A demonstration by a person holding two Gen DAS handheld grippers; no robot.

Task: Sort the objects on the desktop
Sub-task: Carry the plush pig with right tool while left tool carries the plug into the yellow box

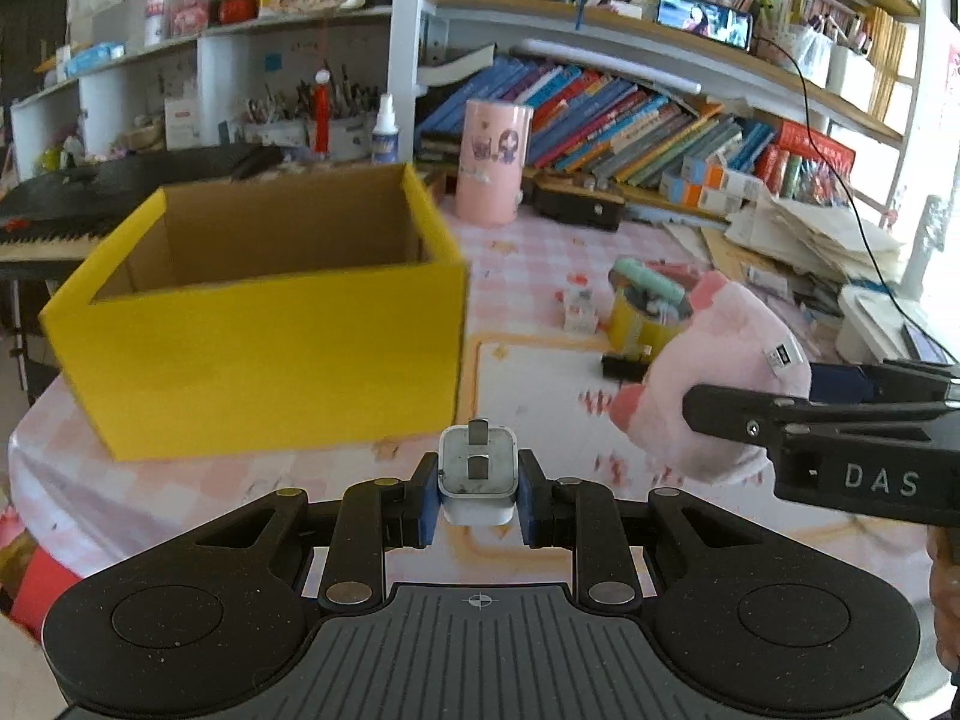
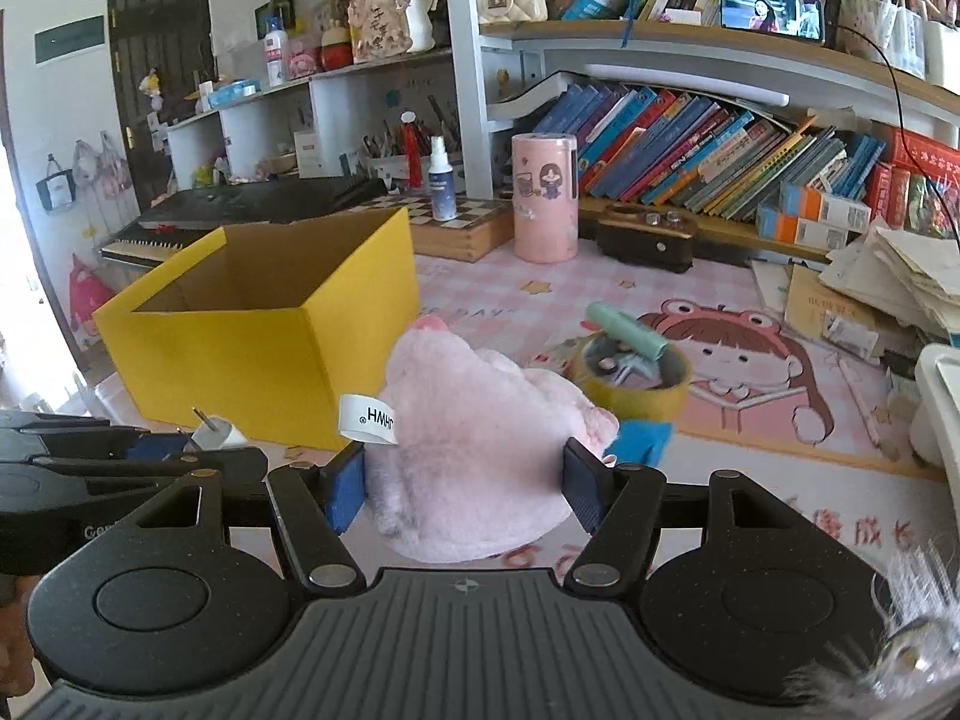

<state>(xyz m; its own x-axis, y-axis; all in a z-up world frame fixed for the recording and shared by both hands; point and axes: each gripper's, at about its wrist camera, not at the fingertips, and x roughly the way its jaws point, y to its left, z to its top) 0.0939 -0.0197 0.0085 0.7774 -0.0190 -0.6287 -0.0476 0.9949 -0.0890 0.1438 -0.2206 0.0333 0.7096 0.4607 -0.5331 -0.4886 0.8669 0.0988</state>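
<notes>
From my left camera, the yellow box is smeared with blur and I can't see its floor. My right gripper runs off the picture's right edge, covering part of the pink plush toy. In my right camera the plush toy hides the bench beneath it, and the tape roll's contents are too blurred to name.

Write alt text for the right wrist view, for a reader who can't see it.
The right gripper holds a pink plush toy between its blue pads, above a pink patterned desk mat. At lower left, the left gripper holds a white plug adapter near an open yellow box; cluttered bookshelves fill the background.
</notes>
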